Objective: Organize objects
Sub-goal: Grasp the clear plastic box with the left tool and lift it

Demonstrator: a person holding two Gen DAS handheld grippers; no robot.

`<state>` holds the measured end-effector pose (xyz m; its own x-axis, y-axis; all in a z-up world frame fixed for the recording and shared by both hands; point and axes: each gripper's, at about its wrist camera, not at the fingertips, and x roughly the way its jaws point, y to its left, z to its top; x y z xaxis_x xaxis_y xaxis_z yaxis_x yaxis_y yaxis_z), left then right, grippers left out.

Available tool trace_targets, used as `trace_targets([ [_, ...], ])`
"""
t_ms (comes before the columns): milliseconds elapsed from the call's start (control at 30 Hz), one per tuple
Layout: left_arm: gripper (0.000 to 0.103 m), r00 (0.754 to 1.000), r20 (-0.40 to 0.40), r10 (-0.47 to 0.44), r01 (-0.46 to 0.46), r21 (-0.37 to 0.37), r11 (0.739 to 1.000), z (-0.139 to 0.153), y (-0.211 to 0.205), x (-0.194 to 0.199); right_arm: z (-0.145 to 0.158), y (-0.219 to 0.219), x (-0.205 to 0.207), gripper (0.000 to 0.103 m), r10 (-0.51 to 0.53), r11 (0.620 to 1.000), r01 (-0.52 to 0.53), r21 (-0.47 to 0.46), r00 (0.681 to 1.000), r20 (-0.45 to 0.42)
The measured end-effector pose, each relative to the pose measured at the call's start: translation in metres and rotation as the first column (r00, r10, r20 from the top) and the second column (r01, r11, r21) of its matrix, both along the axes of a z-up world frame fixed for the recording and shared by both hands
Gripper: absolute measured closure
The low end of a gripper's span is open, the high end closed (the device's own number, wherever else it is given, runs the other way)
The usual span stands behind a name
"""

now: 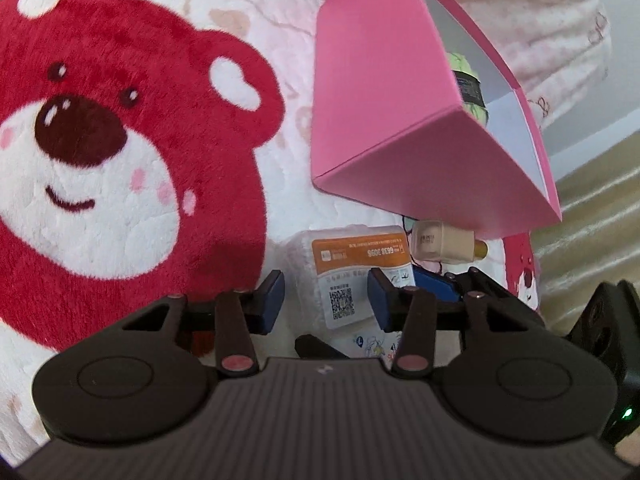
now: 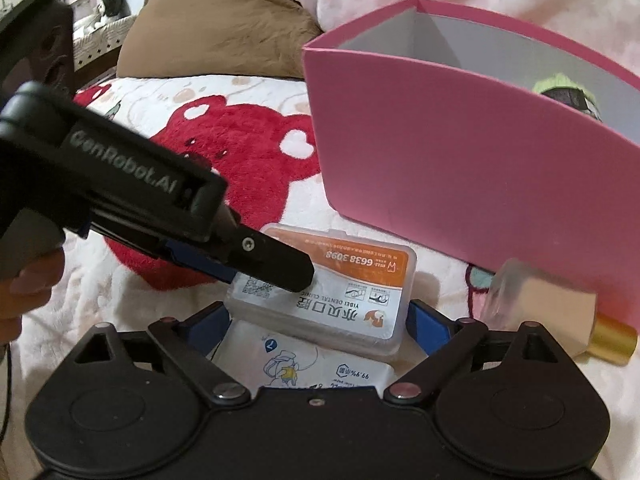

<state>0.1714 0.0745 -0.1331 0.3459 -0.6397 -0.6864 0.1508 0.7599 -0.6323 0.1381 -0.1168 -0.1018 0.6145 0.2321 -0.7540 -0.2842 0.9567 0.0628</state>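
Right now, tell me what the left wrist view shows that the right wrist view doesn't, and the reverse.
Only the left wrist view: the whole red bear face printed on the fluffy white blanket.

Only the right wrist view: the brown cushion, the left gripper seen from outside over the box, and a hand at the edge.

Both: the tall pink cardboard box, the clear plastic floss box with an orange label, the beige bottle with a gold cap and the white wipes pack.
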Motion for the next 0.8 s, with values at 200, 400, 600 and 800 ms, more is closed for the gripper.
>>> trace_targets([
  [200,0.061,0.998,0.051,-0.026,0.025,0.023,0.999,0.015,-0.003,-0.008,0.010,0.002,-0.011,0.007,0.021,0.999,-0.020,-0.030,0.999,0.034],
  [400,0.061,0.995,0.096,-0.029,0.027,0.017,0.999,0.040,0.000,-0.026,0.037,0.002,-0.031,0.010,0.040,0.999,-0.038,-0.024,0.993,0.107],
  [600,0.061,0.988,0.150,-0.033,0.026,0.047,0.999,0.060,-0.003,-0.046,0.054,-0.004,-0.048,0.024,0.027,0.999,-0.022,-0.032,0.989,0.144],
  [800,0.061,0.977,0.210,-0.033,0.019,0.068,0.998,0.078,-0.009,-0.062,0.072,-0.017,-0.056,0.034,0.003,1.000,-0.005,0.011,0.987,0.161],
])
